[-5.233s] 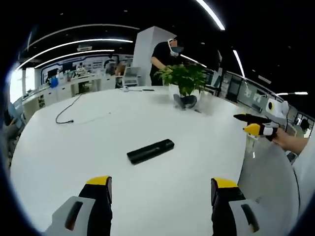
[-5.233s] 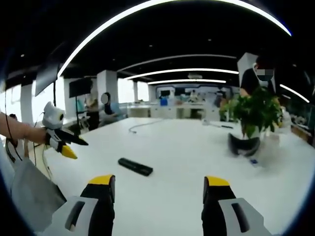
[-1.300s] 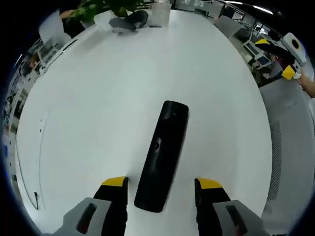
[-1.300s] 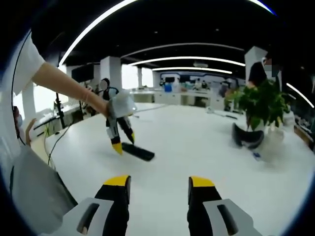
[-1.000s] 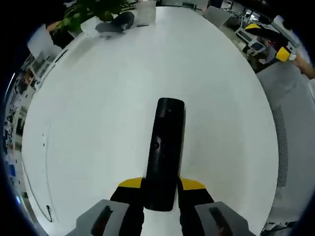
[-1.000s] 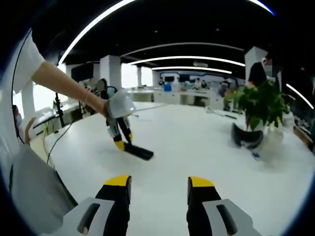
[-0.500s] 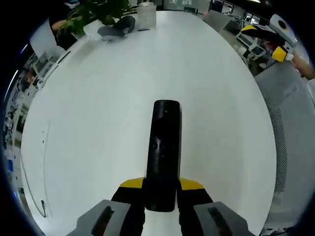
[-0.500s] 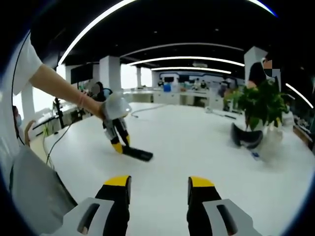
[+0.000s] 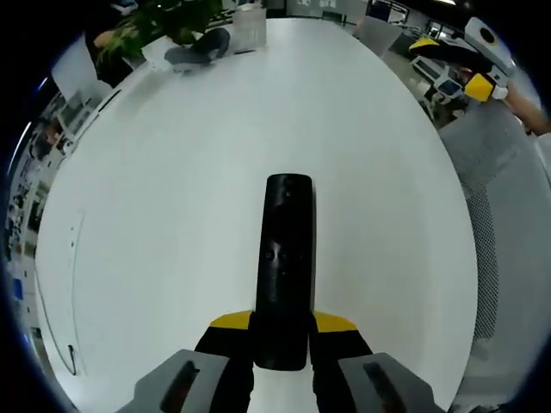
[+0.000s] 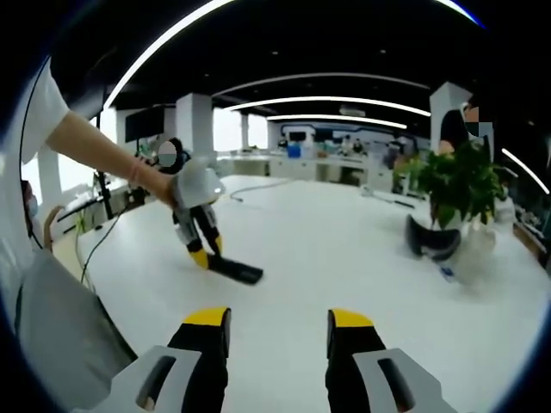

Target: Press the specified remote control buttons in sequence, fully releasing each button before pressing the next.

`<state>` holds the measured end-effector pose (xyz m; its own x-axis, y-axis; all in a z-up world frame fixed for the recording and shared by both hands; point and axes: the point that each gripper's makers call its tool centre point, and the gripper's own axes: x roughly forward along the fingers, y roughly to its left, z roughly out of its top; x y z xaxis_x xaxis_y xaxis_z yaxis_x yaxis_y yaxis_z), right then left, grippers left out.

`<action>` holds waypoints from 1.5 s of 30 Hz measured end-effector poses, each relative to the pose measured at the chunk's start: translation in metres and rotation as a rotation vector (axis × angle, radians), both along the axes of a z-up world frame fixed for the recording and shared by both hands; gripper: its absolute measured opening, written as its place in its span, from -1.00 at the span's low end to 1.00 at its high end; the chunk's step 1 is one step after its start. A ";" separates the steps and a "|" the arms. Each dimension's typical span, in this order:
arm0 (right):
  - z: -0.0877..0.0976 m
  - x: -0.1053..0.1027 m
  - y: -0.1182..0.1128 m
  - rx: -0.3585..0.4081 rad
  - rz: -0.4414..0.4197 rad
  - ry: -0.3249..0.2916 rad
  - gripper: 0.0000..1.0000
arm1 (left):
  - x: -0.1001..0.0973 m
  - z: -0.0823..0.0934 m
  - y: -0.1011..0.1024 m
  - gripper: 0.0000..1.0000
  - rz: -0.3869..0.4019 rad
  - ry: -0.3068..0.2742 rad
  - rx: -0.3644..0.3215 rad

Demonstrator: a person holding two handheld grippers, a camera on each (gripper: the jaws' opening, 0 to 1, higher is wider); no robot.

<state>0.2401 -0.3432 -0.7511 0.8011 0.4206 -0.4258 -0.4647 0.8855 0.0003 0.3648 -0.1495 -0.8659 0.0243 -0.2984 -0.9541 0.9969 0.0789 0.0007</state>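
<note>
Your left gripper (image 9: 281,323) fingers pinch the remote's (image 9: 285,258) near end on the tabletop (image 9: 172,189); right gripper (image 10: 277,318) fingers spread, well apart from it.

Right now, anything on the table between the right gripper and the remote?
Nothing: in the right gripper view, only bare white table lies between the right gripper and the remote, which the left gripper clamps at one end.

A broad white table (image 10: 344,258) under curved ceiling light strips (image 10: 327,101) — potted plant (image 10: 452,194) at its far side.
</note>
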 end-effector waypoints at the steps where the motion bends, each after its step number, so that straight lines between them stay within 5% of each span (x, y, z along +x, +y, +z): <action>1: 0.000 0.000 0.000 -0.001 0.000 -0.001 -0.15 | -0.001 0.000 0.000 -0.54 0.005 0.002 -0.002; 45: -0.005 0.000 0.002 -0.044 0.021 0.009 -0.19 | -0.045 -0.001 0.004 -0.53 0.014 0.013 -0.006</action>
<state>0.2397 -0.3412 -0.7560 0.7881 0.4184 -0.4516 -0.4836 0.8746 -0.0337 0.3194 -0.1458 -0.8671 0.0160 -0.3040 -0.9526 0.9956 0.0929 -0.0130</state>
